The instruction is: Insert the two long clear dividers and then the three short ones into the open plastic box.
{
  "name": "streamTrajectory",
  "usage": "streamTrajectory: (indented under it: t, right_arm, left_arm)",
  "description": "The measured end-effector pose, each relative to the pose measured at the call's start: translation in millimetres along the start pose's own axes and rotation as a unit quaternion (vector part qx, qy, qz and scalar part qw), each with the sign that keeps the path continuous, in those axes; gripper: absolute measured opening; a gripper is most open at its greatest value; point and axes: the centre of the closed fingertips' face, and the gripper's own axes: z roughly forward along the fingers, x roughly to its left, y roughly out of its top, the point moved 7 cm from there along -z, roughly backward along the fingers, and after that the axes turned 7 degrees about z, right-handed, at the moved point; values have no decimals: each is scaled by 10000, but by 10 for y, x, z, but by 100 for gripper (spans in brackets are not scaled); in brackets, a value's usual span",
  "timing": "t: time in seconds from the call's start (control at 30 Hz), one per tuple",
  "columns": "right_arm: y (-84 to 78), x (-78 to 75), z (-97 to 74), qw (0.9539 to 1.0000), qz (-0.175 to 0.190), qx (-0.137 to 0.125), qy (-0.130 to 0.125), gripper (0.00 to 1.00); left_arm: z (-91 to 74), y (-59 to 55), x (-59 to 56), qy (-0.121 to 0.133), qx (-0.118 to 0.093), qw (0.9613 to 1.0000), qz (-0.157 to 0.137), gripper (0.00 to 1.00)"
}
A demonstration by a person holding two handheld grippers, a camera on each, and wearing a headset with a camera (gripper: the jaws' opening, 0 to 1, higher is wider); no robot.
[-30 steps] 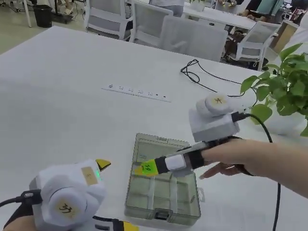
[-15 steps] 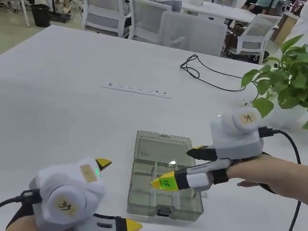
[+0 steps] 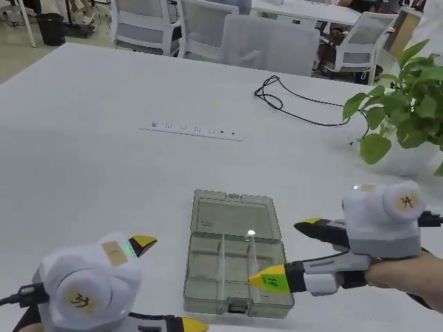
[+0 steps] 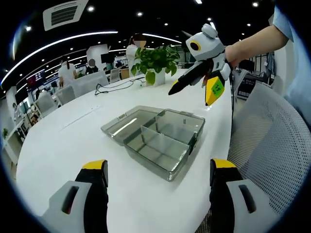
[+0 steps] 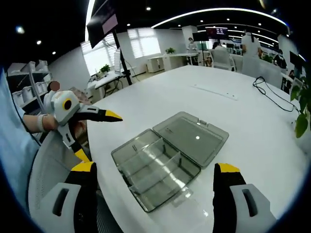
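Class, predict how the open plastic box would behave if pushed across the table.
The plastic box probably slides easily: thin clear walls suggest lightness, and the table looks smooth. Its open lid lies flat, so tipping seems unlikely.

"33" on the round cap [image 3: 78,299] of the left tool [image 3: 165,282]

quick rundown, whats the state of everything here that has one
plastic box, open, resting on the table
lid, folded back flat
clear dividers, standing upright inside the box
left tool, open, empty
right tool, open, empty
black cable, lying loose
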Motion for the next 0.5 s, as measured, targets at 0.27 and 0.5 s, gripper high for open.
streamTrajectory:
  t: [0.27,0.5]
  right_arm:
    - [-194,-113,-197,9998,34,-70,-172,100]
    - [-329,-242,-356,9994,83,-105,-326,100]
  left_arm:
    - [-8,-10,13,-9,-57,9997,-223,88]
    - [-12,-26,13,-27,-45,9995,-301,88]
